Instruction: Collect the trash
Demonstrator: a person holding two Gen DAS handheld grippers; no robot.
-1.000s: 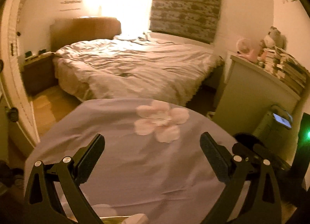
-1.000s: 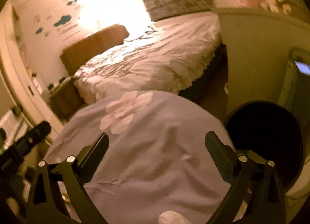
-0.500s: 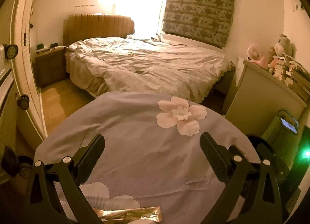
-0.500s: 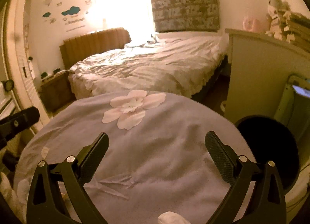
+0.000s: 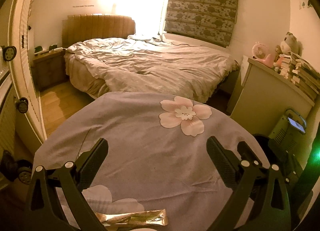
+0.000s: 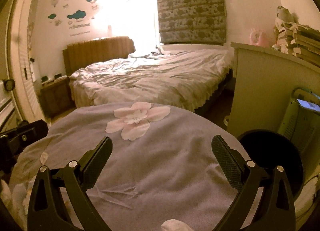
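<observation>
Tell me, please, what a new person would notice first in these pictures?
Probably the lilac cloth with its pink flower, spread under both open grippers. A shiny gold wrapper lies at its near edge, below the left gripper. Beyond is the unmade bed, and a dark bin stands right of the cloth.

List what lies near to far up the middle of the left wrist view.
Gold wrapper → left gripper, open → pink flower print on the purple cloth → bed → headboard.
</observation>
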